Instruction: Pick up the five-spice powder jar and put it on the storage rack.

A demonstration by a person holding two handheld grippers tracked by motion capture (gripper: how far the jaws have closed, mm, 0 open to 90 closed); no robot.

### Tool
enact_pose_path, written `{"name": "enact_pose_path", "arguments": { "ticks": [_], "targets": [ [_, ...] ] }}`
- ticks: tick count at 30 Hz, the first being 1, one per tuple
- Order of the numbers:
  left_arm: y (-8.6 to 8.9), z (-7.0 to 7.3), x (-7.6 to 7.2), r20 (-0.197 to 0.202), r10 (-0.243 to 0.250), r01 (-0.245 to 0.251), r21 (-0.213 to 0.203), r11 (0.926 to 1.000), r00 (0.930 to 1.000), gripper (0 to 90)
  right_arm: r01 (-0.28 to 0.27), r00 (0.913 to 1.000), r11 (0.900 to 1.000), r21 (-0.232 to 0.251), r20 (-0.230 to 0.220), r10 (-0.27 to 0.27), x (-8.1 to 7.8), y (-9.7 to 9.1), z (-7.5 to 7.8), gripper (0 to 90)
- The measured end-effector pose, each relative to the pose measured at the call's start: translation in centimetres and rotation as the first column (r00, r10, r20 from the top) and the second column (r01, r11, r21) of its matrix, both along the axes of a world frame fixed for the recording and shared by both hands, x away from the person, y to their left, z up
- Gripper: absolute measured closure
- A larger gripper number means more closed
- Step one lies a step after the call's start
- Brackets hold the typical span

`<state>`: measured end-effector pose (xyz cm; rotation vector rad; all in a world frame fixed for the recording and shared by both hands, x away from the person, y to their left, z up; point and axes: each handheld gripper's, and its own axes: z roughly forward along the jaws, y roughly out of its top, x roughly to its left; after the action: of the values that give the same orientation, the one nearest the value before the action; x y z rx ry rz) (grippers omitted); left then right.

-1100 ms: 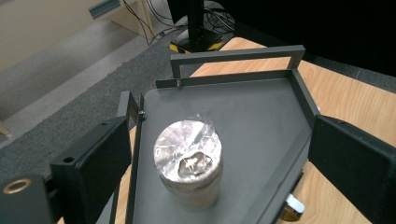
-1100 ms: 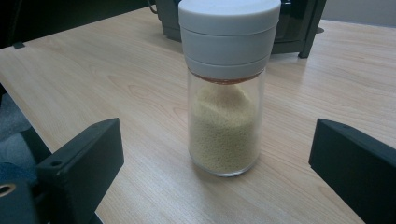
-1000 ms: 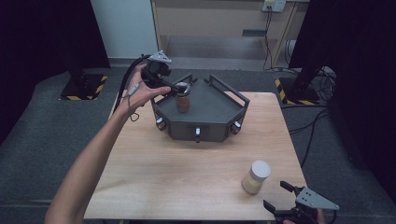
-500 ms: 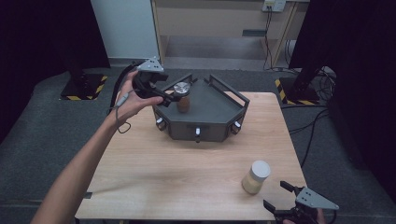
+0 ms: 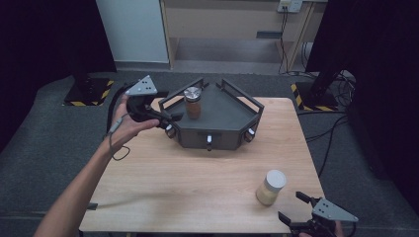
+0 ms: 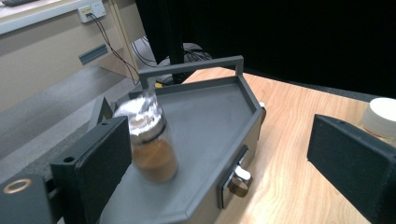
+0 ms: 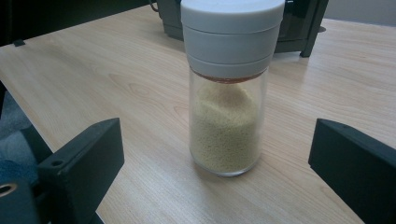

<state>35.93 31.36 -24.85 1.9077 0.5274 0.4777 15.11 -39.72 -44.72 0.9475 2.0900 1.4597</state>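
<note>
A glass jar of brown powder [image 5: 192,102] with a metal lid stands upright on the dark grey handled tray [image 5: 225,116]. My left gripper [image 5: 170,120] is open just left of the tray, clear of the jar. In the left gripper view the brown jar [image 6: 152,147] stands beside the left jaw, with nothing between the jaws of the gripper [image 6: 224,154]. A white-lidded jar of yellow grains [image 5: 271,187] stands near the table's front right. My right gripper [image 5: 295,207] is open just in front of it. That jar [image 7: 227,93] stands ahead between the spread jaws, untouched.
The tray has raised handles [image 5: 239,94] and small knobs [image 5: 209,143] on its front faces. The wooden table [image 5: 188,187] has bare room in the middle and front left. A cable [image 5: 114,143] hangs from the left gripper. Dark floor surrounds the table.
My left gripper has drawn back from the brown jar, going left and down to the tray's left side. The jar stays on the tray. The right gripper has not moved.
</note>
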Motion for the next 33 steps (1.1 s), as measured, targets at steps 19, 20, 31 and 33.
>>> {"name": "enact_pose_path", "arguments": {
  "ticks": [19, 20, 31, 33],
  "targets": [
    [2.5, -6.2, -5.6, 0.069, 0.073, -0.075, 0.037, 0.9965, 0.9950, 5.2, 0.002, 1.0000, 1.0000, -0.006, 0.001, -0.002, 0.0, 0.1, 0.1, 4.0],
    [2.7, -6.6, -5.8, 0.063, 0.075, -0.077, 0.030, 0.9966, 0.9952, 5.2, 0.003, 1.0000, 1.0000, -0.005, 0.000, -0.003, 0.0, 0.1, 0.1, 4.0],
    [4.3, -9.6, -7.9, 0.026, 0.102, -0.102, 0.005, 0.9947, 0.9944, 5.1, 0.002, 1.0000, 1.0000, -0.007, 0.002, -0.002, 0.0, 0.2, 0.1, 4.0],
    [4.5, -10.1, -8.5, 0.020, 0.113, -0.113, 0.001, 0.9936, 0.9934, 5.1, 0.002, 1.0000, 1.0000, -0.006, 0.003, -0.002, 0.0, 0.2, 0.1, 4.0]
  ]
}}
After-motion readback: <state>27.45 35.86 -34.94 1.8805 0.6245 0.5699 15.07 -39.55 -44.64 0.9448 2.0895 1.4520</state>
